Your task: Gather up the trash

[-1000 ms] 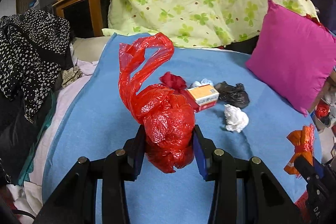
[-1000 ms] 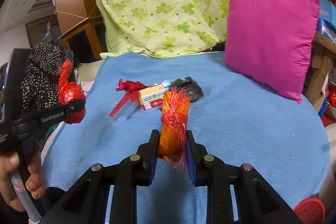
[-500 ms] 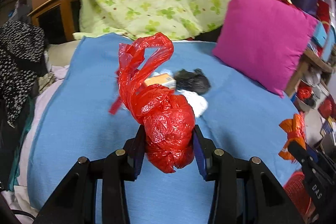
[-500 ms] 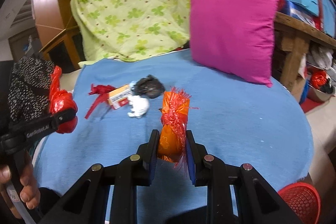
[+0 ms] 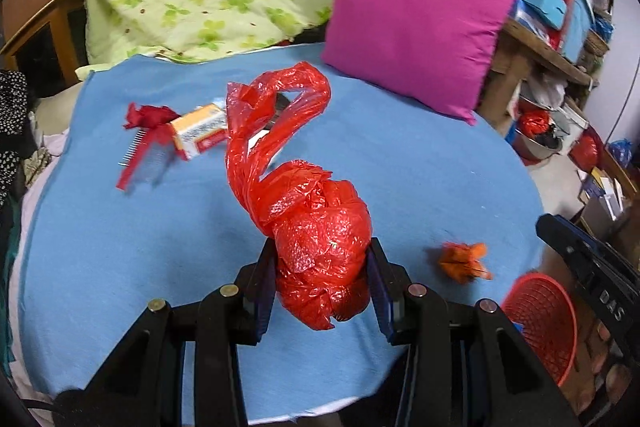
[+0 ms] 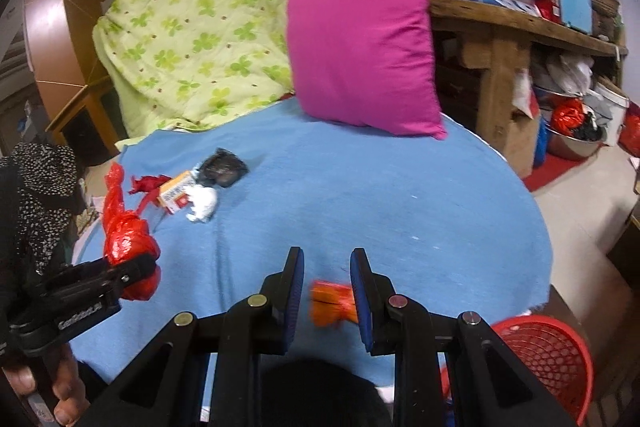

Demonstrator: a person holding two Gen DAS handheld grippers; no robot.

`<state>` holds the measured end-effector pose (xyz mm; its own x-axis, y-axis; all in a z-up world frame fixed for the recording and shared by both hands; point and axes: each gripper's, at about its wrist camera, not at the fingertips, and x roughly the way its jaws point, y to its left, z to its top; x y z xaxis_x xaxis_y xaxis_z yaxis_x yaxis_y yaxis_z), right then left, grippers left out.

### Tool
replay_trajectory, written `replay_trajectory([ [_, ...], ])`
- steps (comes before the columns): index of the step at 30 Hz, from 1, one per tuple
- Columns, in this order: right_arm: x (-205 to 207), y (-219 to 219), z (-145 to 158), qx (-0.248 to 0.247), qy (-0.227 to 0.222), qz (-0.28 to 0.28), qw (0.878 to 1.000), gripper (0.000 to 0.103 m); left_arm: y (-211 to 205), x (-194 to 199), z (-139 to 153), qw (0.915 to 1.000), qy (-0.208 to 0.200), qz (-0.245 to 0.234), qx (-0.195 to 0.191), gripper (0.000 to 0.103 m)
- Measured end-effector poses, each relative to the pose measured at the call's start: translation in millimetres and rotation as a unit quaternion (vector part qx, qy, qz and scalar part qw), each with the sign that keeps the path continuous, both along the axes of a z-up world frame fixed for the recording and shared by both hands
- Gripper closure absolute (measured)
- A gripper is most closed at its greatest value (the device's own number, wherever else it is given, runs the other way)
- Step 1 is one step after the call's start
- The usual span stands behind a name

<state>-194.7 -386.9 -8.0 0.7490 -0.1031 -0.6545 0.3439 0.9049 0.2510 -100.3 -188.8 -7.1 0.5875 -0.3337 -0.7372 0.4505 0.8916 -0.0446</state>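
Observation:
My left gripper is shut on a red plastic bag bunched into a ball, its handles sticking up; it shows in the right wrist view at the left too. My right gripper is open; a blurred orange wrapper is between and below its jaws, free of them, also in the left wrist view. On the blue blanket lie a red ribbon, an orange box, a white paper wad and a black bag.
A red mesh basket stands on the floor at the blanket's near right edge, also in the left wrist view. A magenta pillow and a green clover quilt lie at the back. A cluttered wooden shelf is at the right.
My right gripper has opened and let go of the orange wrapper, which is dropping. Both grippers have swung right toward the red basket; the left still holds the red bag.

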Motion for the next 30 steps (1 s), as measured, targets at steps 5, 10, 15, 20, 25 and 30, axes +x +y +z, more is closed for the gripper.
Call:
replay_trajectory([
  [5, -13, -22, 2, -0.012, 0.015, -0.018, 1.000, 0.077, -21, -24, 2, 0.9995, -0.007, -0.030, 0.005, 0.059],
  [10, -17, -34, 2, -0.017, 0.030, -0.024, 0.999, 0.077, -23, -41, 7, 0.9991, -0.015, -0.040, -0.001, 0.059],
  [15, -12, -33, 5, -0.028, 0.033, -0.021, 0.999, 0.077, -18, -42, 10, 0.9991, -0.019, -0.038, 0.002, 0.059],
  [20, -27, -36, 14, -0.030, 0.020, -0.034, 0.999, 0.077, -26, -46, 9, 0.9986, -0.010, -0.051, -0.008, 0.059],
  [25, -61, -50, 11, -0.037, 0.028, -0.071, 0.996, 0.077, -45, -56, 6, 0.9959, -0.001, -0.088, -0.020, 0.059],
  [30, -102, -69, 7, -0.041, 0.048, -0.119, 0.991, 0.077, -60, -63, -1, 0.9923, 0.014, -0.119, -0.031, 0.059],
])
